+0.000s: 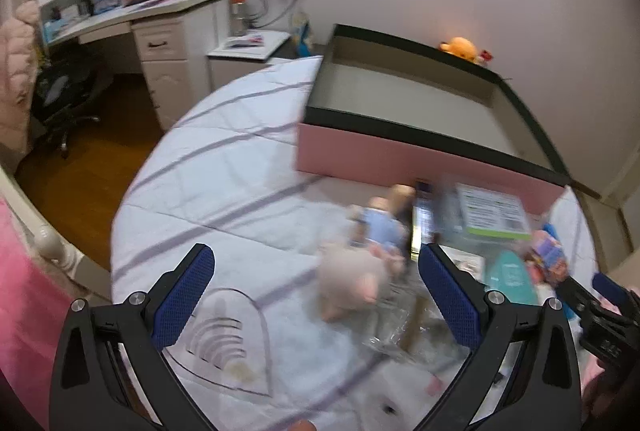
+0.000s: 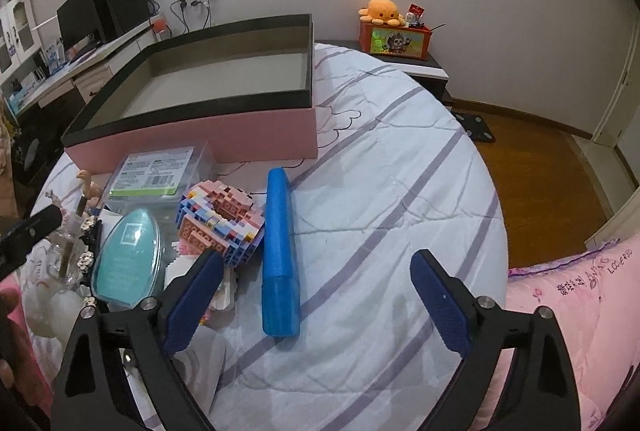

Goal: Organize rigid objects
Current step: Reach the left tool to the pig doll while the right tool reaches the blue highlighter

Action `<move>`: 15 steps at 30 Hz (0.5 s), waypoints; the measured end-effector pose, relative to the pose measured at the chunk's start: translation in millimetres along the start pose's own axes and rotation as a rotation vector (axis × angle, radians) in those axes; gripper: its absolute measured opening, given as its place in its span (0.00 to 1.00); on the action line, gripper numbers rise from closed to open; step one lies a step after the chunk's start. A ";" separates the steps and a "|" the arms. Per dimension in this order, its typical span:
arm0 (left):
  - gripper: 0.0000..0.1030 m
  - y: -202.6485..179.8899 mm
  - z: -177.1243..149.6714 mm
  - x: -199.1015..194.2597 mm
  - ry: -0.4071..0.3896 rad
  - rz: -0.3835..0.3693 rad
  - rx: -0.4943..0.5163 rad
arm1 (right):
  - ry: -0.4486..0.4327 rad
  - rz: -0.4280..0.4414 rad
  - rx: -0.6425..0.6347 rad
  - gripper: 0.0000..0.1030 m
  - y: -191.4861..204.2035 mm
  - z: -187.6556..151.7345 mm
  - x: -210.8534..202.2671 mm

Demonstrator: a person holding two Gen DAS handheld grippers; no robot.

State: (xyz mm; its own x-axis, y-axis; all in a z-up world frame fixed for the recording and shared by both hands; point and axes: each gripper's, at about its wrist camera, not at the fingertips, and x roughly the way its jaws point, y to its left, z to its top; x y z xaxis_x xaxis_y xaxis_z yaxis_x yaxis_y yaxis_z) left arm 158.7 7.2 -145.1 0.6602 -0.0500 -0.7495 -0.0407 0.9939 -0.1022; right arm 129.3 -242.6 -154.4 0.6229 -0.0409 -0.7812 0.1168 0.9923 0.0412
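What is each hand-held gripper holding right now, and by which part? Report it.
Nothing is held. The left hand-held gripper is open above the toys, and the right hand-held gripper is open over the blue tube, not touching it.

Glossy translucent plastic blue tube (image 2: 280, 255) lies on matt quilted cloth bedspread (image 2: 400, 191).

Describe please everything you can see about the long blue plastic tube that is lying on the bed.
The long blue plastic tube is a translucent cylinder in two parts: a long, paler body and a shorter, slightly wider and darker section at the near end, perhaps a cap. It lies flat on the white bedspread with purple stripes, its length running from near the camera away toward the pink box with a black rim. The pink brick-built model sits close on its left; whether they touch is unclear. Nothing grips it.
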 end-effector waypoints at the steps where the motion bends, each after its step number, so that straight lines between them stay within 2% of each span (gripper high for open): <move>1: 1.00 0.9 -0.7 3.7 0.008 0.005 0.008 | 0.003 0.005 -0.003 0.91 0.0 -0.2 1.2; 4: 1.00 -0.3 -2.0 16.4 0.032 0.020 0.047 | 0.015 0.018 -0.004 0.87 -0.5 -1.0 6.2; 8: 1.00 0.0 0.9 28.3 0.056 -0.017 0.064 | 0.021 0.039 0.007 0.81 -4.8 1.6 10.1; 10: 1.00 -4.2 0.9 36.7 0.087 -0.028 0.096 | 0.034 0.053 0.006 0.69 -6.1 3.5 11.1; 11: 1.00 -9.0 0.1 40.2 0.099 -0.026 0.131 | 0.042 0.060 0.008 0.66 -7.0 4.8 12.3; 15: 0.99 -19.9 -0.9 44.9 0.120 -0.028 0.201 | 0.051 0.053 0.011 0.64 -12.8 7.1 13.0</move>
State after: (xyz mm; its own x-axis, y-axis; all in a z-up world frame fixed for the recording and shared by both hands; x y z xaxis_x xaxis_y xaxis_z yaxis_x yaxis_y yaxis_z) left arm 188.5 -15.0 -177.4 0.5646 -0.0777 -0.8217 0.1344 0.9909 -0.0014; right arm 141.4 -256.7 -160.6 0.5884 0.0177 -0.8084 0.0934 0.9916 0.0896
